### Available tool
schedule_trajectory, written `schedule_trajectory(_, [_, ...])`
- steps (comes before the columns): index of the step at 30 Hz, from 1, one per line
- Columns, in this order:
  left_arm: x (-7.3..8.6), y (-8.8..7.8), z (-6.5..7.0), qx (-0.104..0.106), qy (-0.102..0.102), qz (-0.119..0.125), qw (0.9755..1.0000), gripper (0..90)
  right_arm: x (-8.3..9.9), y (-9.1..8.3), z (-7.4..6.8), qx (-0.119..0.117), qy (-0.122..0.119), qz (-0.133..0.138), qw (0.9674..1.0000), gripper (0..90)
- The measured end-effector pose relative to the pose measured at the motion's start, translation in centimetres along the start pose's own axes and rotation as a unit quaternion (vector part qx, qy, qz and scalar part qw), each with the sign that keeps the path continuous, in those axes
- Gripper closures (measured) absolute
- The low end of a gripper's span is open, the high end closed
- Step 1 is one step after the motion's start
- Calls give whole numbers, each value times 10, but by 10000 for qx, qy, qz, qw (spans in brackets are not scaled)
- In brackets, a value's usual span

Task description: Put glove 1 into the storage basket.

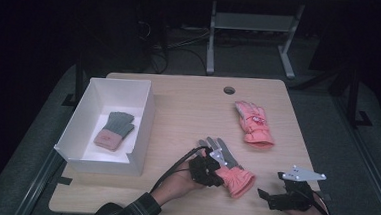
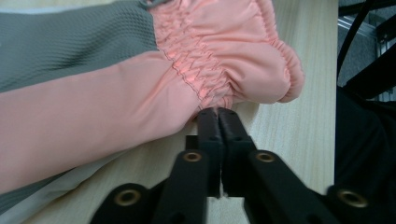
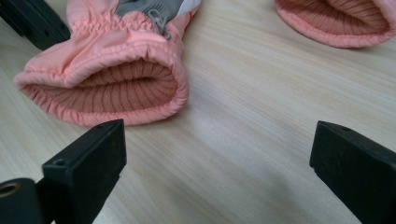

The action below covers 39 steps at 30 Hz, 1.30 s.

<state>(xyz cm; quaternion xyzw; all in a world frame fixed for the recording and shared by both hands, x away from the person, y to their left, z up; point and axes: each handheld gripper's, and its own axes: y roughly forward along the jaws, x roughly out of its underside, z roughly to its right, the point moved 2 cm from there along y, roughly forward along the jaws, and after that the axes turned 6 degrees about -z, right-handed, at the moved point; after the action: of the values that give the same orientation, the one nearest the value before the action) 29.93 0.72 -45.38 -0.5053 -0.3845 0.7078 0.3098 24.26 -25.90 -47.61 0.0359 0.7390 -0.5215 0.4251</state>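
Pink and grey fabric marks the ski glove [image 1: 228,171] lying near the front edge of the wooden table [image 1: 188,112], its grey fingers pointing away from the person and its ruffled cuff toward them. From the high view, the left gripper [image 1: 213,178] sits against the glove's left side, just by the cuff, with its cable looping back over the tabletop. The left gripper view gives the close detail: the two black jaws stand pressed together, and a small fold of the pink cloth just below the elastic gathers is pinched at their tips, so the gripper is clamped on the glove.

The right gripper [image 1: 267,196] rests off to the glove's right, near the table's front corner, apart from it. Its own view shows the jaws spread wide with bare wood between them, and looks straight into the glove's open cuff, where a ribbed knit lining is visible. That view also catches the cuff of a second pink glove [image 1: 253,122], which the high view places farther back on the table, well apart from the first.

At the table's left stands a white box [image 1: 143,117] with a small grey and pink knit glove [image 1: 114,129] lying inside.
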Motion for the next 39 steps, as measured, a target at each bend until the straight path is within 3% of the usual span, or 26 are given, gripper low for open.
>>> schedule_trajectory(2, [4, -4, -1, -53, 2, 87, 9999, 791, 0, 1, 0, -2, -15, -4, 10000, 50])
schedule_trajectory(4, [8, -7, -2, -88, -123, 188, 9997, 763, 0, 1, 1, 27, -22, -1, 10000, 52])
schedule_trajectory(6, [13, -11, -3, -130, -143, 259, 9995, 663, -1, 1, 2, 8, 41, -119, 9999, 53])
schedule_trajectory(7, [16, -13, -3, -175, -139, 301, 9993, 663, -1, 1, 2, 8, 41, -119, 9999, 53])
schedule_trajectory(9, [20, -17, -3, -237, -157, 380, 9989, 565, -3, 0, 2, -12, 95, -198, 9998, 53])
schedule_trajectory(10, [24, -19, -3, -284, -151, 438, 9985, 565, -4, -1, 2, -20, 121, -226, 9997, 53])
schedule_trajectory(16, [46, -30, -6, -456, -231, 723, 9961, 357, -13, -5, 1, -132, 241, -316, 9991, 77])
schedule_trajectory(24, [69, -37, -10, -709, -434, 717, 9940, 178, -24, 0, 5, -76, 316, -348, 9989, 206])
schedule_trajectory(32, [76, -32, -11, -956, -363, 548, 9933, 146, -46, -1, 16, -28, 440, -229, 9988, 338])
schedule_trajectory(36, [77, -32, -9, -1044, -288, 543, 9926, 146, -62, -1, 23, 7, 445, -157, 9989, 378])
schedule_trajectory(39, [79, -33, -8, -995, -395, 691, 9918, 146, -74, 2, 28, -8, 469, -110, 9988, 401])
